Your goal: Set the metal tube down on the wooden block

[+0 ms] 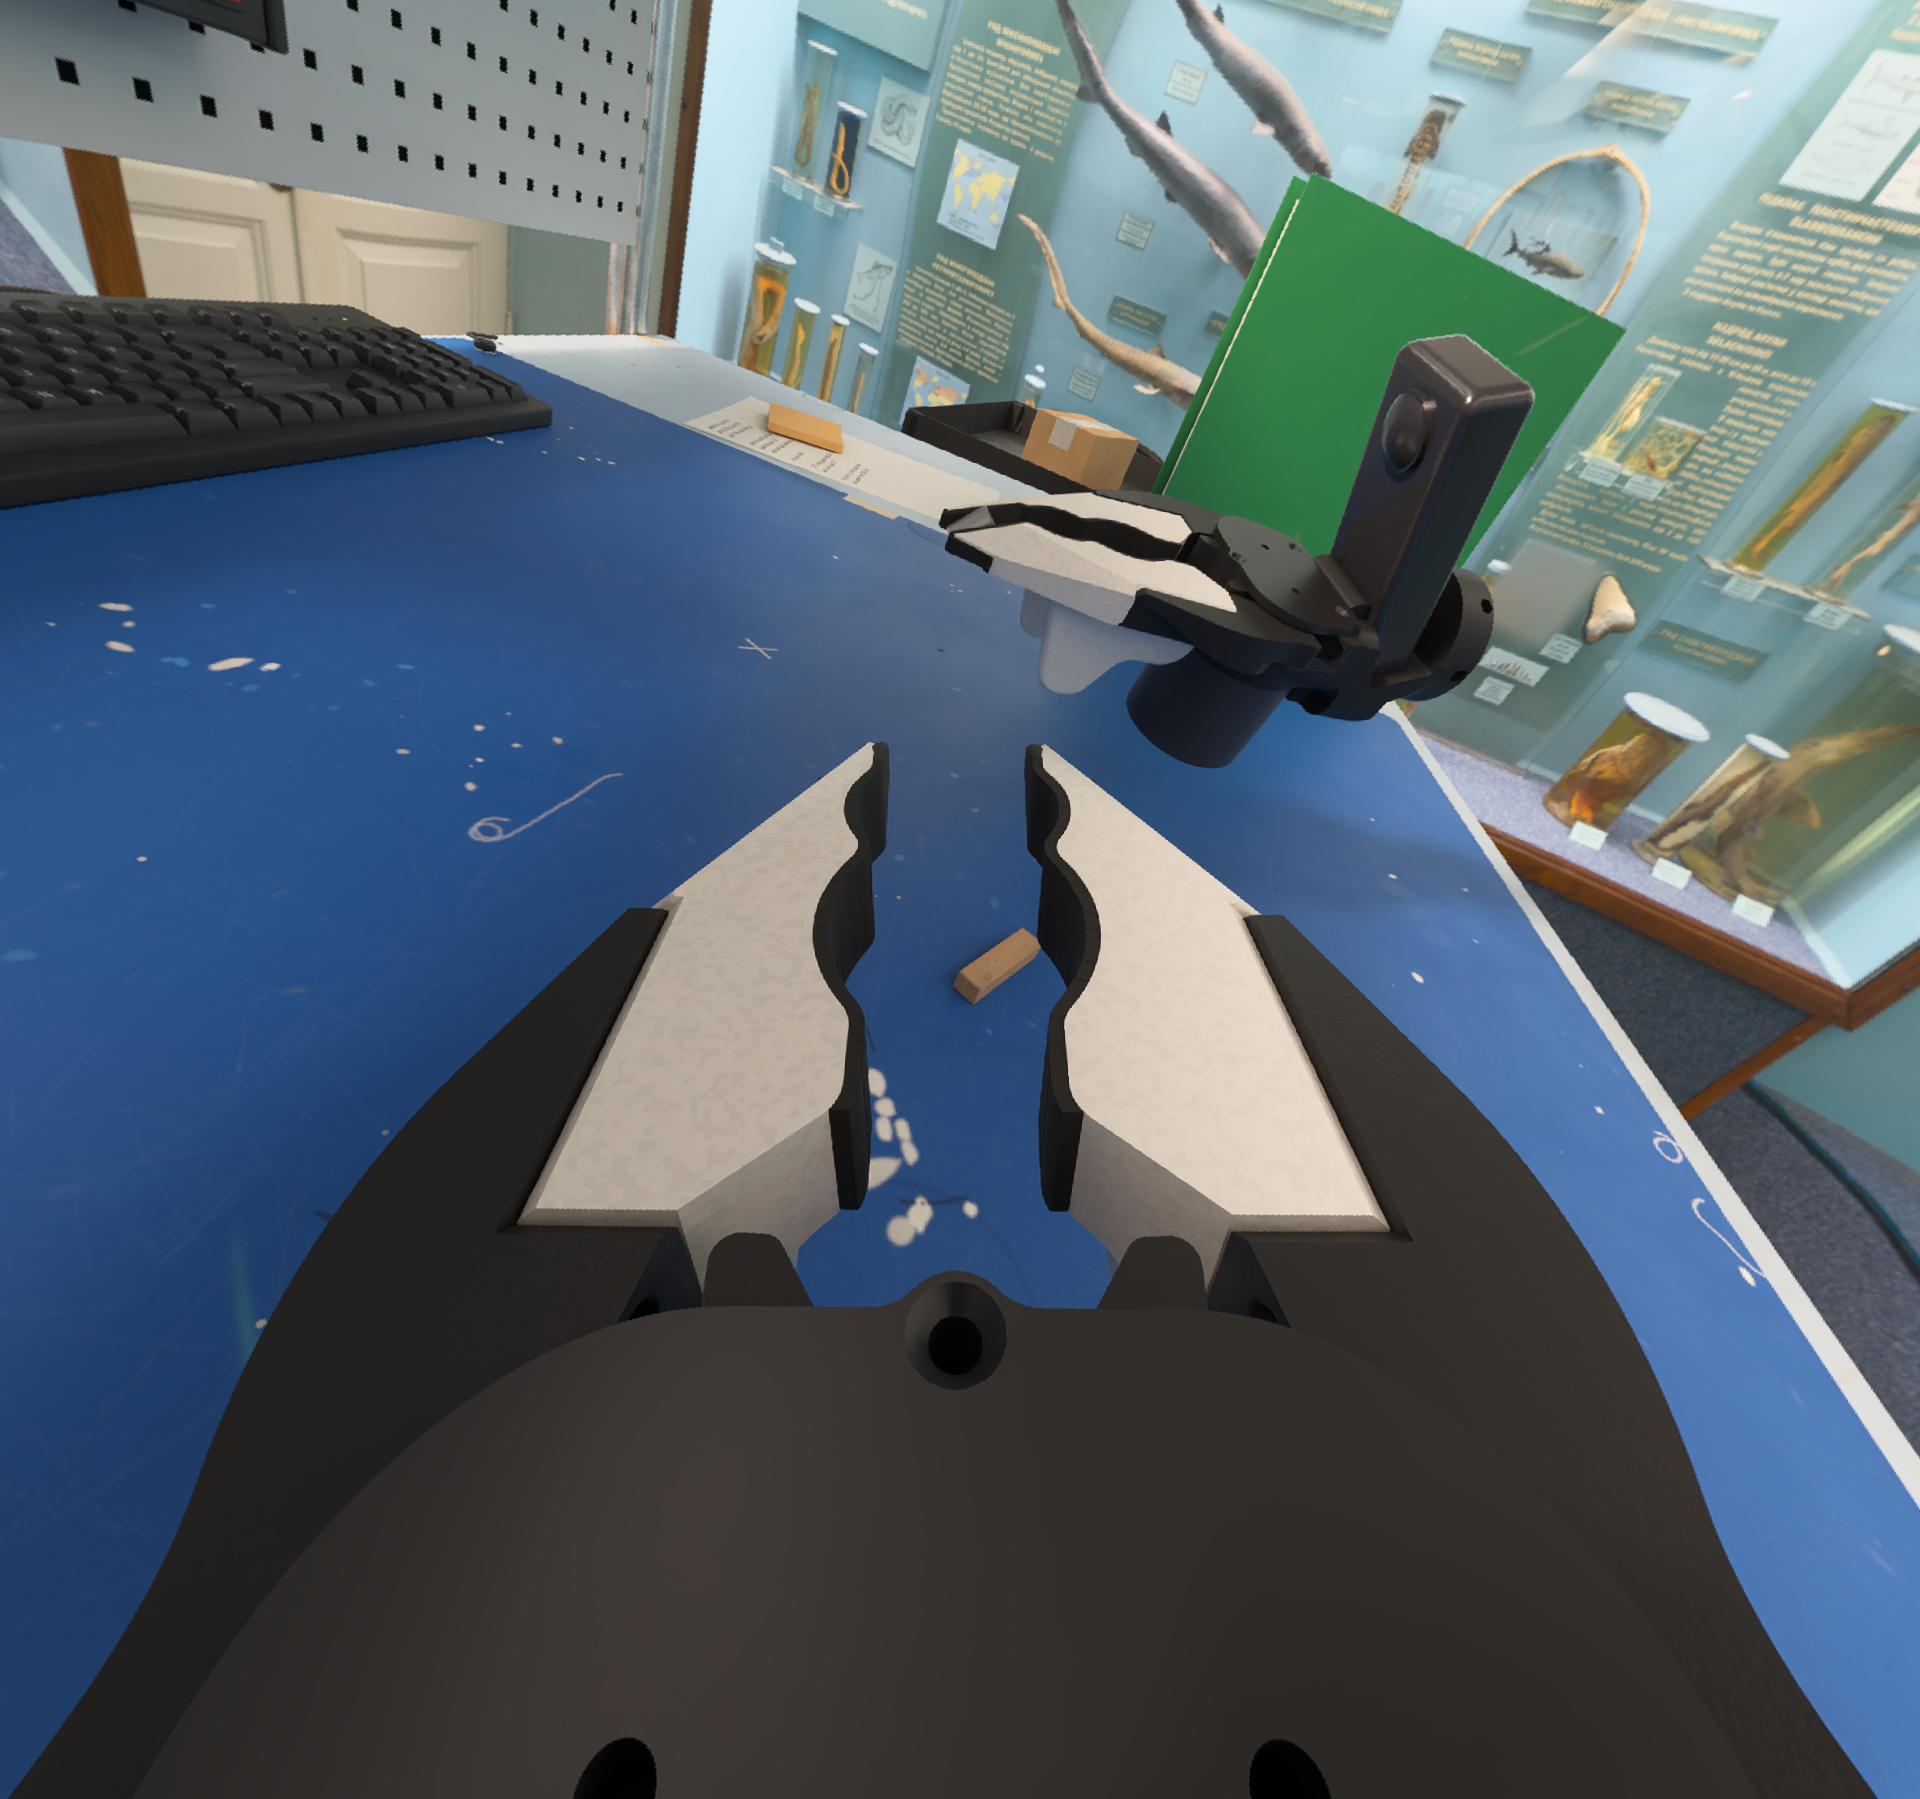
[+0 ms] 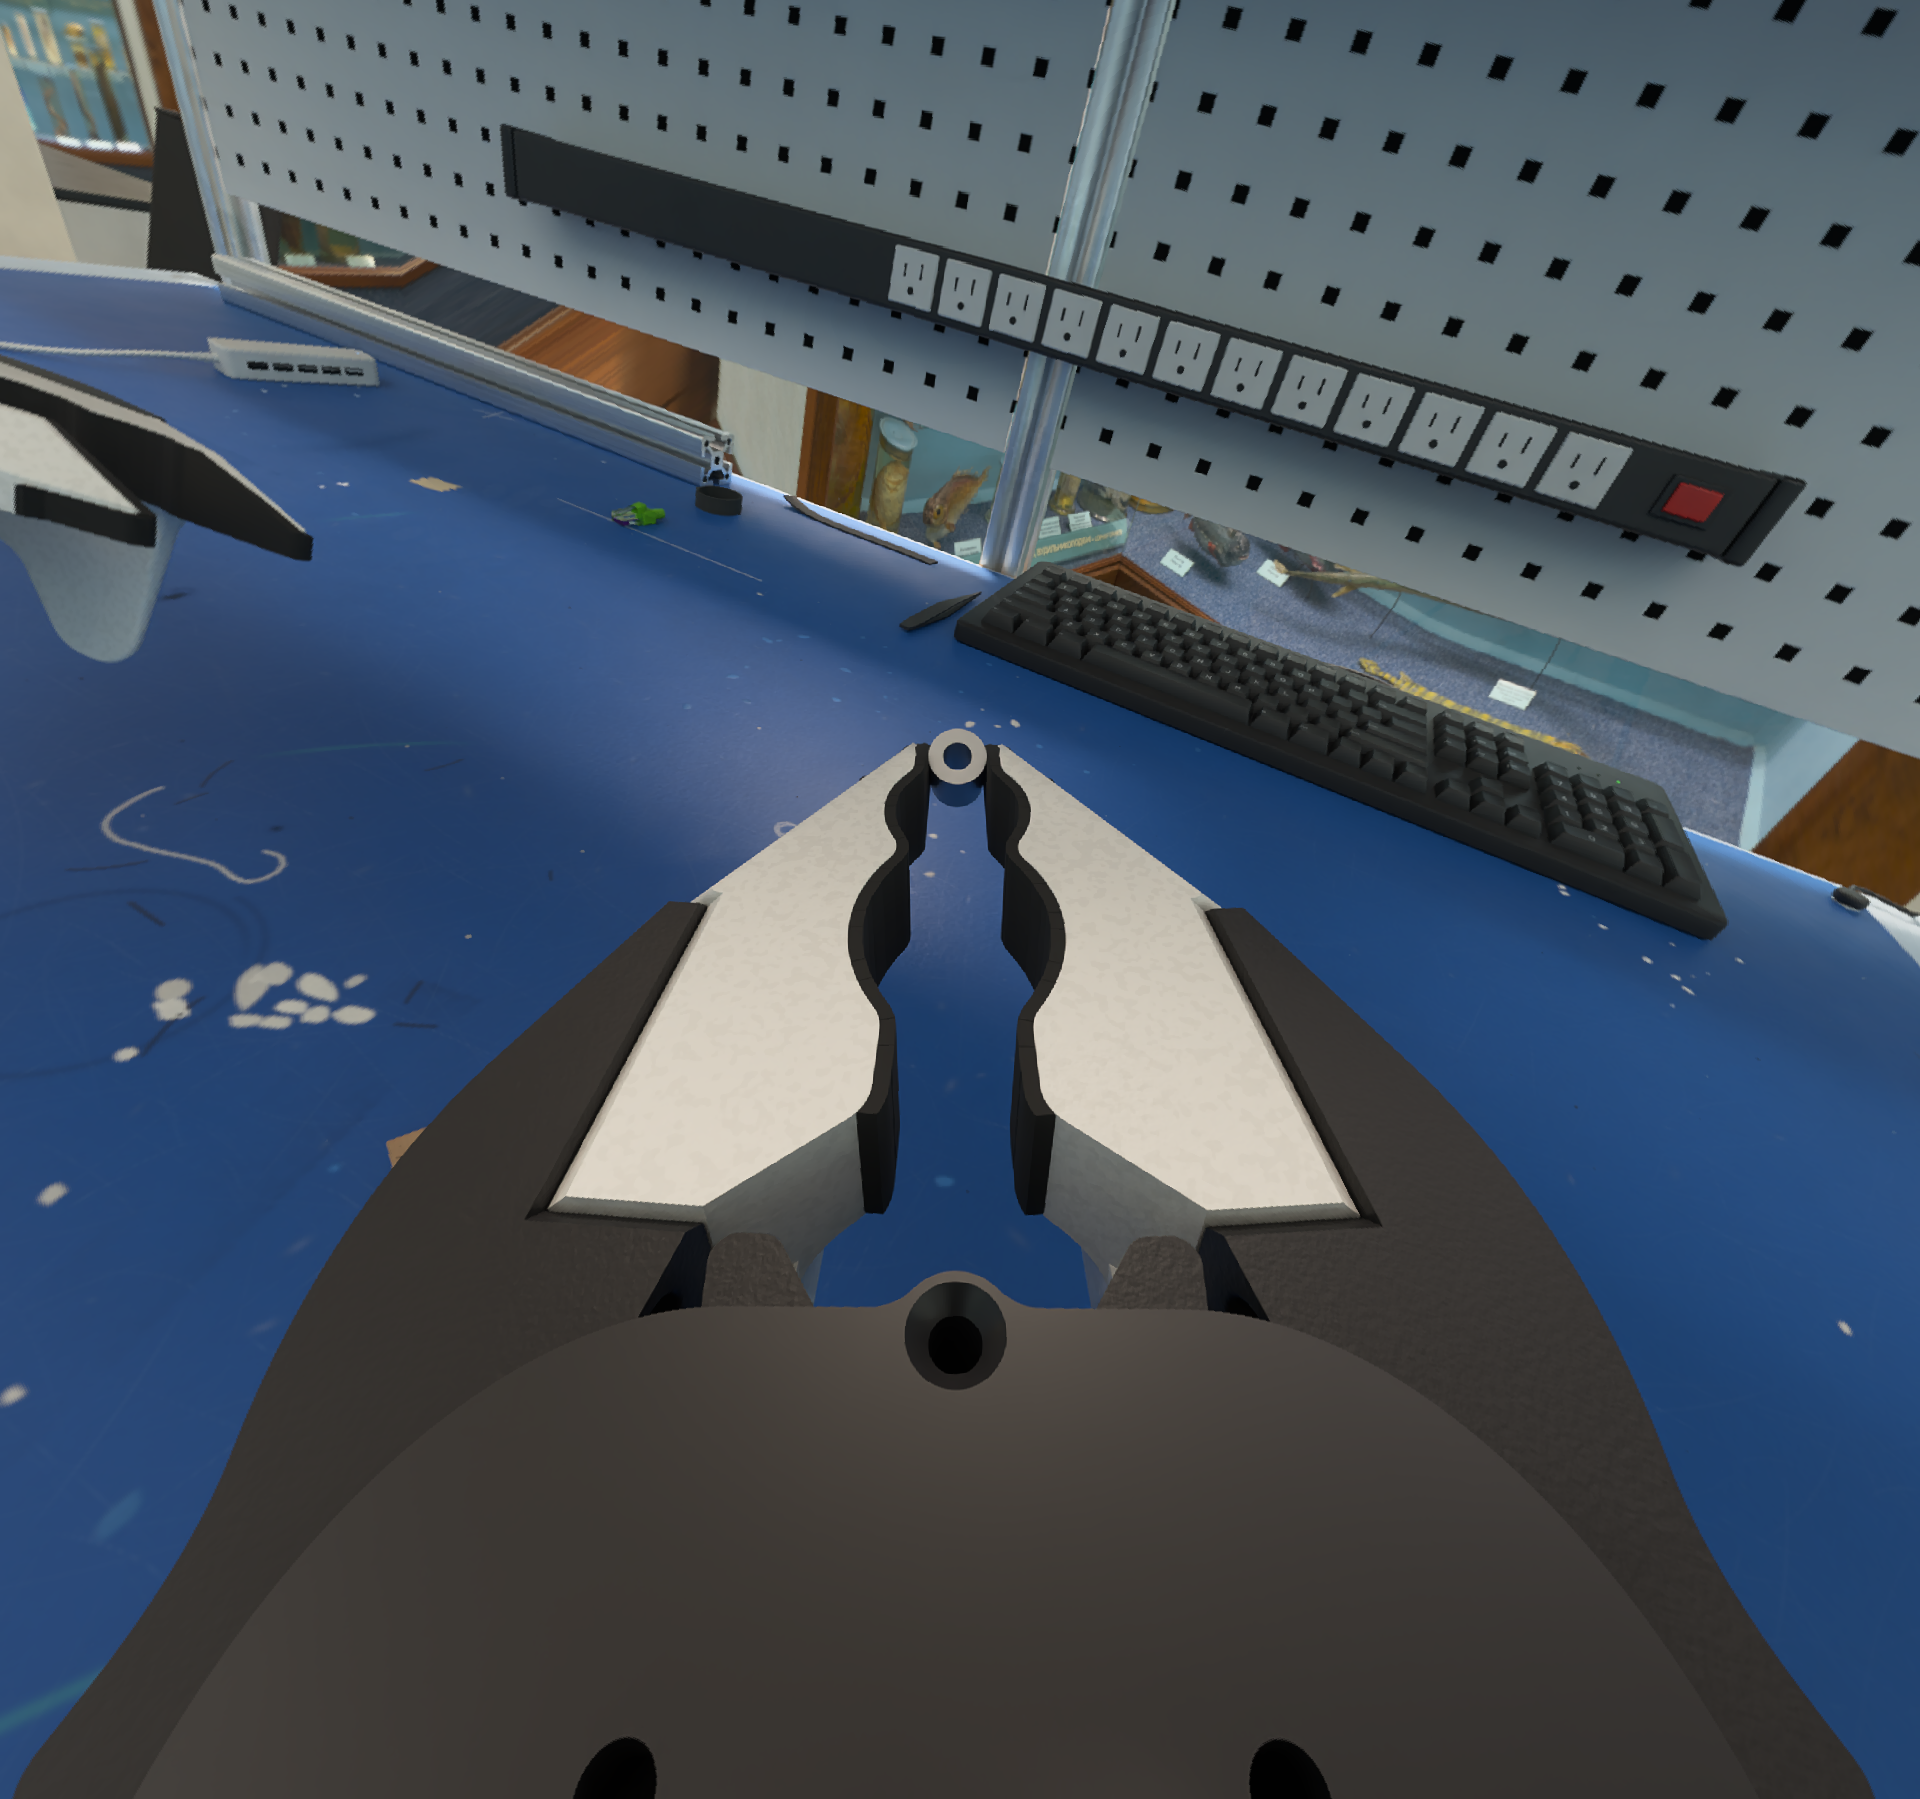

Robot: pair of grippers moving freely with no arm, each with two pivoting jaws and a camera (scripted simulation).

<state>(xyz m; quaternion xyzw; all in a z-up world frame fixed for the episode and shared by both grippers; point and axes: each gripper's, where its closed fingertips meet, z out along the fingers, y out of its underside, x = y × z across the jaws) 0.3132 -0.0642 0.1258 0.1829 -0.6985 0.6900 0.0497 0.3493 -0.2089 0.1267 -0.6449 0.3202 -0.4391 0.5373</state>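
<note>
I held the metal tube (image 2: 956,757) pinched at the tips of my right fingers (image 2: 914,783), above the blue desk (image 2: 520,710). The wooden block (image 1: 995,965) lay bare at one o'clock between my spread, empty left fingers (image 1: 862,814). Carrying and placing remained, I judged.

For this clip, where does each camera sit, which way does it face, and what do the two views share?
Left wrist view: rides the left gripper, looking along its open, empty jaws down at the blue table and the wooden block; the right gripper shows farther off.
Right wrist view: rides the right gripper, jaws shut on the metal tube, facing the pegboard and power strip.
Shared: the table, keyboard, power strip, and each other's gripper.
</note>
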